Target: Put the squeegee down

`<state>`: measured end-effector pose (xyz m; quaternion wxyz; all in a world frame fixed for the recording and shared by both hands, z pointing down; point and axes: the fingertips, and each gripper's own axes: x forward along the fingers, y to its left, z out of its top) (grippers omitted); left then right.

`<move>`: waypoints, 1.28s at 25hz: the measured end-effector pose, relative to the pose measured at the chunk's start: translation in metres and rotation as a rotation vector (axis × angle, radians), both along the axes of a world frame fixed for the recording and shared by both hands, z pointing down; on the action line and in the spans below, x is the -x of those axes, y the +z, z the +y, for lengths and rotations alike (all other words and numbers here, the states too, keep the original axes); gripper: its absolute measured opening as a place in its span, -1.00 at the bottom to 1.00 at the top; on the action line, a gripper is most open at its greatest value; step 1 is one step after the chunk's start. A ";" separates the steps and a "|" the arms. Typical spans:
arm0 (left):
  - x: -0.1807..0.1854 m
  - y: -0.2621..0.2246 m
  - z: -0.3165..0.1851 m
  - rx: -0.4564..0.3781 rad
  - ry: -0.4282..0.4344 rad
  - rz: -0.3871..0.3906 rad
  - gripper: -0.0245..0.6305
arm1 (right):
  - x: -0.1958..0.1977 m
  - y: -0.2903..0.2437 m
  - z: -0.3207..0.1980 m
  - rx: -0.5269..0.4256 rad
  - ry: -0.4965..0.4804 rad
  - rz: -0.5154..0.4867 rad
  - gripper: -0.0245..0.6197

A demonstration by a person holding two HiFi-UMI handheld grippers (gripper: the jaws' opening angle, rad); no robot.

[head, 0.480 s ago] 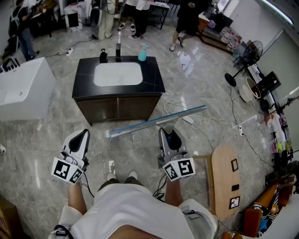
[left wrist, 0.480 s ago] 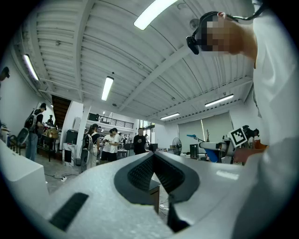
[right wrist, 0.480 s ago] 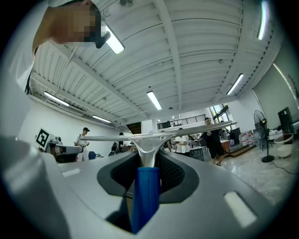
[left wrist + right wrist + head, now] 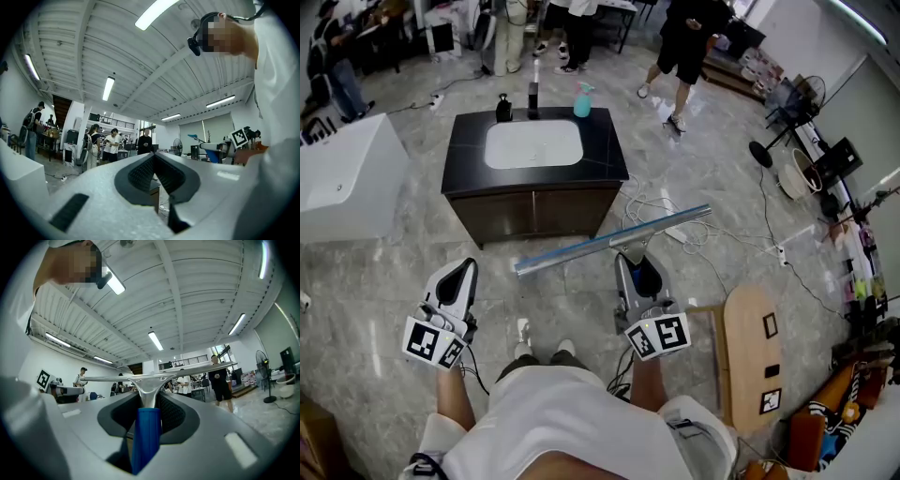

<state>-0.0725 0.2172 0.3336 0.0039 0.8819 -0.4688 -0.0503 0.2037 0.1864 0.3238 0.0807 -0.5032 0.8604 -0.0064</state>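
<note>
Squeegee (image 4: 614, 239) held up off the floor in the right gripper (image 4: 639, 275).
Right jaws clamp the squeegee's blue handle (image 4: 146, 437). The long blade lies crosswise ahead of the person, tilted up to the right, above the marble floor (image 4: 384, 281) just in front of the dark sink cabinet (image 4: 534, 214). Left gripper (image 4: 461, 281) has its jaw tips together with nothing between them, and sits well apart from the squeegee, on the left.

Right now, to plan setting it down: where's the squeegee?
Head view, centre-right: the squeegee is in the right gripper, its blade in front of the sink cabinet.
</note>
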 end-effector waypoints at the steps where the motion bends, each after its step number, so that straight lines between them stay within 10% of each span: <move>1: -0.001 0.001 0.000 0.000 0.001 0.000 -0.92 | 0.000 0.000 0.000 -0.001 0.000 -0.002 -0.51; 32: -0.054 0.010 -0.022 0.010 -0.053 -0.006 -0.92 | -0.039 0.009 -0.029 -0.004 -0.092 -0.048 -0.51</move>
